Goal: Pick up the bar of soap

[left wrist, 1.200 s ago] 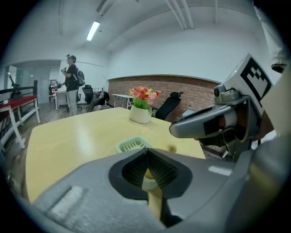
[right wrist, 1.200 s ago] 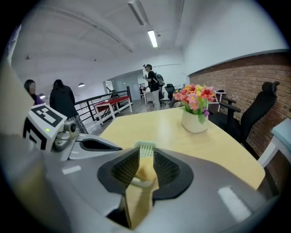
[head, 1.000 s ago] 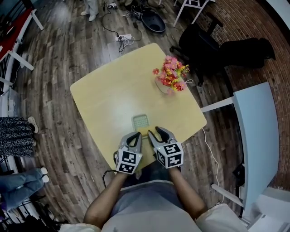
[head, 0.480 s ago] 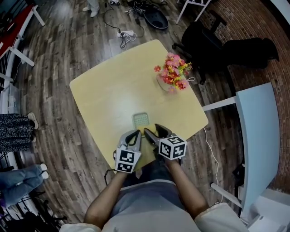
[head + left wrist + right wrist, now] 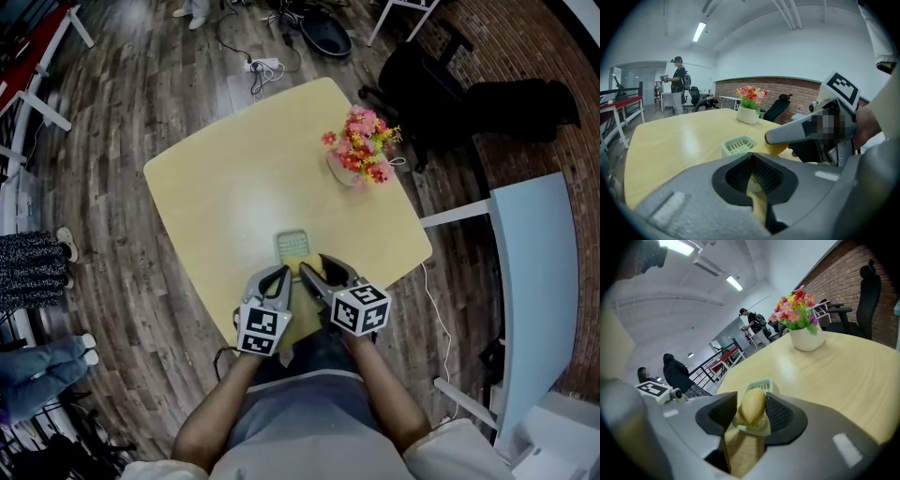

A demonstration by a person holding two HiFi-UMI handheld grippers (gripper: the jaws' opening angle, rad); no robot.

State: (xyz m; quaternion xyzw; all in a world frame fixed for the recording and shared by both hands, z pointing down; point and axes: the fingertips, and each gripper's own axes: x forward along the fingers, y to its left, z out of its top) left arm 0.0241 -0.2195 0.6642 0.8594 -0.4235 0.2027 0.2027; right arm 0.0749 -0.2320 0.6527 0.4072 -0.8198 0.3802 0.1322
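**A:** How do my tongs stand, from the left?

**B:** Your left gripper (image 5: 751,159) hangs over the near edge of the table (image 5: 225,187), jaws together on nothing.

**A:** And the soap?

**B:** The yellow bar of soap (image 5: 753,408) sits just beside the slotted green tray (image 5: 292,245). Your right gripper (image 5: 751,397) straddles it, jaws closing, pads not yet gripping. The flowers (image 5: 361,150) stand far right.

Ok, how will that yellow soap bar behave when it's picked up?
The soap looks smooth and rounded, so it may slip or squirt out of the right gripper, whose jaws are closing around it. It looks solid, so probably stiff, not squashy.
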